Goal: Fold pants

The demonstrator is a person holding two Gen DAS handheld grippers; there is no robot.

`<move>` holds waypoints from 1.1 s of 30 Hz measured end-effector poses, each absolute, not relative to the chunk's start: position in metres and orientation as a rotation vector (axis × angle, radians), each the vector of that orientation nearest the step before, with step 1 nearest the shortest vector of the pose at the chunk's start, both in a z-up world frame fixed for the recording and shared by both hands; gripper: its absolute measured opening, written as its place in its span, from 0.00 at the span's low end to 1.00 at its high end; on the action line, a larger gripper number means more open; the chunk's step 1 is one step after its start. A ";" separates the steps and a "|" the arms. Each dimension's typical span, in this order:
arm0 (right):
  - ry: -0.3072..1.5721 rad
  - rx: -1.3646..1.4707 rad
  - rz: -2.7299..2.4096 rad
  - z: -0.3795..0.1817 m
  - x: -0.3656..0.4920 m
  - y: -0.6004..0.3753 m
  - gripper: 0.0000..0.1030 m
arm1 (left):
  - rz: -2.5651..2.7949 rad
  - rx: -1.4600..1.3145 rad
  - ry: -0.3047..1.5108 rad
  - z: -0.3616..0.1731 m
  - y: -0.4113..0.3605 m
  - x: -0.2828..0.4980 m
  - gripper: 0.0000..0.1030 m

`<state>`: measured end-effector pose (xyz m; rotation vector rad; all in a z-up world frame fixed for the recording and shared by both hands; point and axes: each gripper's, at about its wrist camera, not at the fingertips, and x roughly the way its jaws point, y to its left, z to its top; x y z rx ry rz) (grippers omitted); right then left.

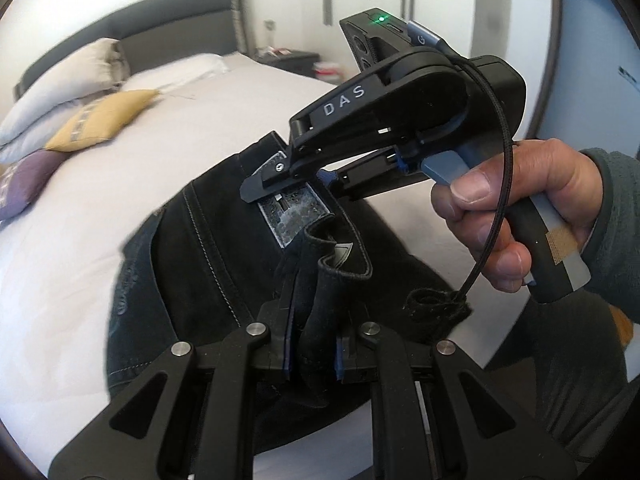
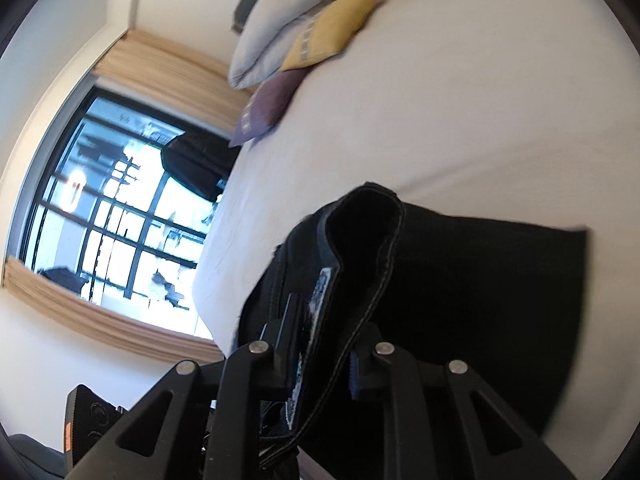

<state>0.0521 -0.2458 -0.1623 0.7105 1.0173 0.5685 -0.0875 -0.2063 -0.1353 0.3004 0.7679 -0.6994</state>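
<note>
Black pants point(image 1: 192, 264) lie on a white bed point(image 1: 120, 168), lifted at the waist. My left gripper point(image 1: 314, 320) is shut on a bunched fold of the waistband at the bottom of the left wrist view. Just beyond it, a person's hand point(image 1: 520, 208) holds my right gripper point(image 1: 276, 188), clamped on the waistband beside a grey inner label point(image 1: 294, 216). In the right wrist view, my right gripper point(image 2: 324, 356) pinches the stitched waistband edge and label point(image 2: 316, 300), with the rest of the pants point(image 2: 460, 280) spreading right over the bed point(image 2: 440, 100).
A yellow cushion point(image 1: 104, 120), a purple cushion point(image 1: 28, 180) and white pillows point(image 1: 68, 80) sit at the head of the bed by a grey headboard point(image 1: 180, 28). A dark nightstand point(image 1: 292, 58) stands behind. A window point(image 2: 120, 220) is beside the bed.
</note>
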 end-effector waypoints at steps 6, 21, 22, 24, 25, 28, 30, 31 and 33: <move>1.047 0.749 0.496 -0.191 0.042 -0.282 0.19 | -0.748 0.337 0.849 -0.159 -0.249 -0.094 0.12; 1.041 0.740 0.445 -0.203 0.033 -0.309 0.19 | -0.752 0.353 0.877 -0.169 -0.259 -0.071 0.14; 1.043 0.742 0.442 -0.204 0.033 -0.311 0.19 | -0.752 0.358 0.876 -0.172 -0.259 -0.071 0.14; 1.045 0.746 0.438 -0.210 0.033 -0.315 0.19 | -0.753 0.368 0.872 -0.177 -0.260 -0.072 0.15; 1.047 0.752 0.436 -0.212 0.033 -0.315 0.19 | -0.756 0.373 0.869 -0.180 -0.260 -0.073 0.16; 1.043 0.774 0.446 -0.219 0.034 -0.317 0.17 | -0.755 0.368 0.855 -0.184 -0.262 -0.075 0.23; 1.036 0.784 0.452 -0.222 0.030 -0.319 0.17 | -0.766 0.351 0.852 -0.184 -0.260 -0.076 0.30; 1.032 0.785 0.456 -0.222 0.030 -0.319 0.17 | -0.779 0.336 0.857 -0.183 -0.258 -0.076 0.34; 1.026 0.779 0.461 -0.221 0.029 -0.320 0.17 | -0.828 0.285 0.877 -0.177 -0.253 -0.076 0.55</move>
